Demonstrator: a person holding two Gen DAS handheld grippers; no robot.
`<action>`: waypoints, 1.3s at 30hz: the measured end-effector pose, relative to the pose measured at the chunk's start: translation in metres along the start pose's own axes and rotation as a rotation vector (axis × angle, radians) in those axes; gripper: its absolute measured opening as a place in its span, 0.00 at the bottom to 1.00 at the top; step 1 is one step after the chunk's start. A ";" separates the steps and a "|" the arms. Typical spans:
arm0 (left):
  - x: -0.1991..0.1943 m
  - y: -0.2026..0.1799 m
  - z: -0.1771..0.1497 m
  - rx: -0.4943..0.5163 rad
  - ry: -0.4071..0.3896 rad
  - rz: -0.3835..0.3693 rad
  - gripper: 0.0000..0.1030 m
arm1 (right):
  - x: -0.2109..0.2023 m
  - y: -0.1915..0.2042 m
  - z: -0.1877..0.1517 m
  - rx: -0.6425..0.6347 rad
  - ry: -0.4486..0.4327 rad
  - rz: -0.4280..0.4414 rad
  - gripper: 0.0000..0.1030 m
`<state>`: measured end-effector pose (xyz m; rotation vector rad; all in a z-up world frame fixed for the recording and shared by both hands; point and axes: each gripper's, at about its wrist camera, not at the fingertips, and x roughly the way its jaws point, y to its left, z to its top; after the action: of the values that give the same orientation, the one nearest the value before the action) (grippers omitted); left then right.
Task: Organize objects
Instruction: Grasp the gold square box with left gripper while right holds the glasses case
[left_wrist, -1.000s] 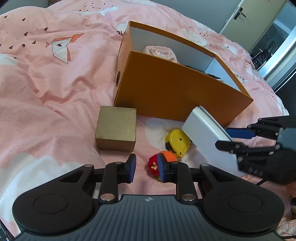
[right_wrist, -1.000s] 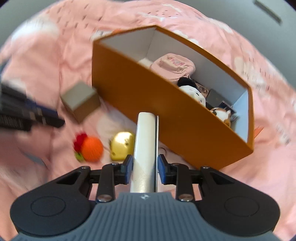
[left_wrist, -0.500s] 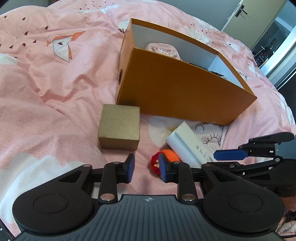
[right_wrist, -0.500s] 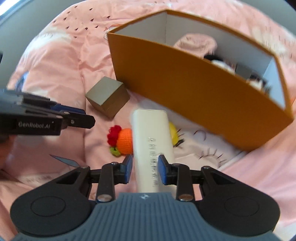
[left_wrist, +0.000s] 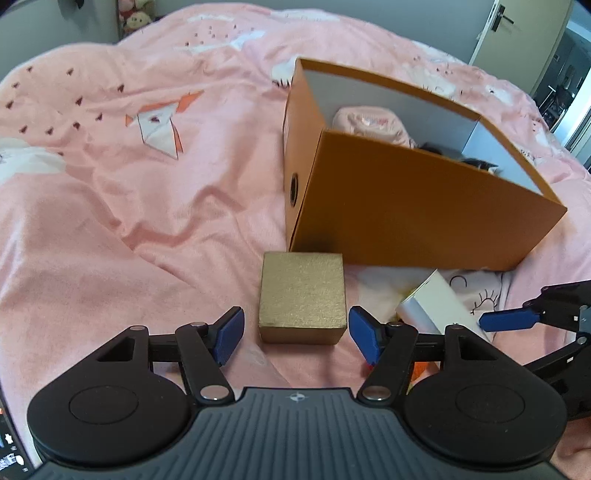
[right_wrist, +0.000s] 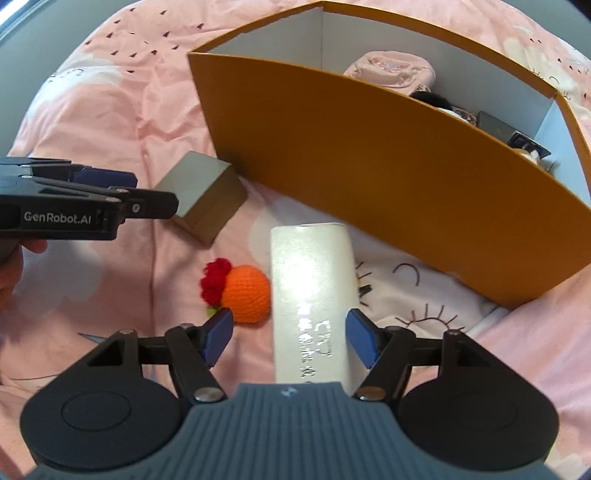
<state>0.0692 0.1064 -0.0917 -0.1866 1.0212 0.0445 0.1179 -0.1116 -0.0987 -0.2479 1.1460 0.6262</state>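
An orange box (left_wrist: 406, 206) (right_wrist: 388, 173) stands open on the pink bedspread with a pink pouch (right_wrist: 388, 70) and other items inside. A gold cube (left_wrist: 303, 295) (right_wrist: 203, 195) lies in front of it. My left gripper (left_wrist: 295, 332) is open, its fingers on either side of the cube's near end. A white flat box (right_wrist: 310, 295) (left_wrist: 439, 306) lies on the bed between the open fingers of my right gripper (right_wrist: 288, 336). An orange and red knitted toy (right_wrist: 240, 288) lies beside it.
The pink bedspread (left_wrist: 129, 184) is rumpled, with folds at the left. A door (left_wrist: 517, 26) stands at the back right. My right gripper's fingers (left_wrist: 517, 317) reach into the left wrist view at the right edge.
My right gripper has opened and let go of the white box, which now lies flat on the bed. My left gripper has opened wide and moved left to the gold cube.
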 end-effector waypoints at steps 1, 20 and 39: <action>0.002 0.001 0.000 -0.007 0.006 -0.004 0.74 | 0.001 -0.003 0.000 0.011 0.007 -0.004 0.67; 0.029 -0.017 -0.010 0.112 0.020 0.033 0.77 | 0.015 -0.023 -0.005 0.081 0.036 0.026 0.67; -0.005 -0.014 -0.008 0.086 -0.087 0.018 0.65 | -0.001 -0.038 -0.009 0.154 -0.008 0.058 0.60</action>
<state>0.0620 0.0915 -0.0897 -0.0969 0.9357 0.0247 0.1326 -0.1466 -0.1062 -0.0810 1.1908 0.5858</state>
